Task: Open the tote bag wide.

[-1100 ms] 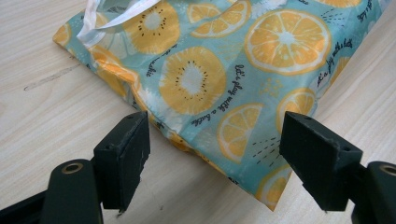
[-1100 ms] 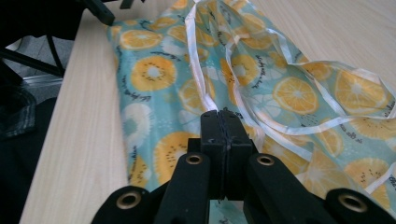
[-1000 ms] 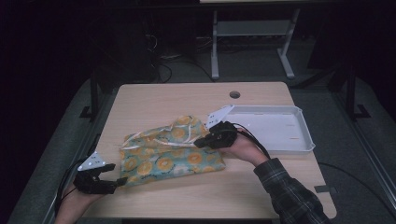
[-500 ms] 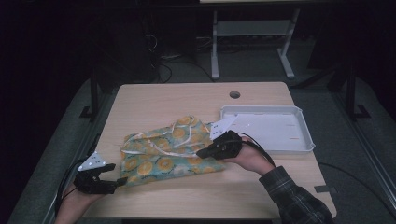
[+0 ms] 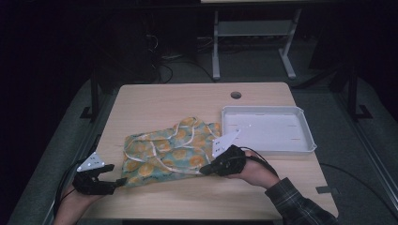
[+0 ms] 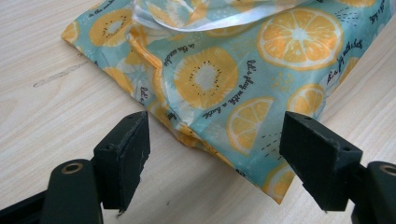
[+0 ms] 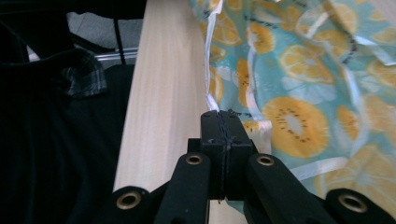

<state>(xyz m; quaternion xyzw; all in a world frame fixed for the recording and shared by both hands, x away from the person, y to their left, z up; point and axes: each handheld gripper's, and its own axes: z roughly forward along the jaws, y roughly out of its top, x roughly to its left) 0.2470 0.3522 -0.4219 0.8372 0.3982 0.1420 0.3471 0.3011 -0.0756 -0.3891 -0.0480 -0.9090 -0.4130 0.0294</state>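
With the right gripper point(image 5: 210, 168) pinching the near-right edge of the fruit-print cloth point(image 5: 164, 152) between its pressed-together jaws, I'd say keep that pull low and smooth while the left gripper point(image 5: 112, 183), jaws spread, straddles the opposite corner lying between them.

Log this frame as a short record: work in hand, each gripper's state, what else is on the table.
work: handling a fruit-print cloth on a wooden table
cloth: lies crumpled, white ribbons across it
left gripper: jaws open, at the cloth's near left corner, not gripping it
right gripper: jaws shut on the cloth's right edge
tray: white, nothing in it, right of the cloth
table hole: round, beyond the tray
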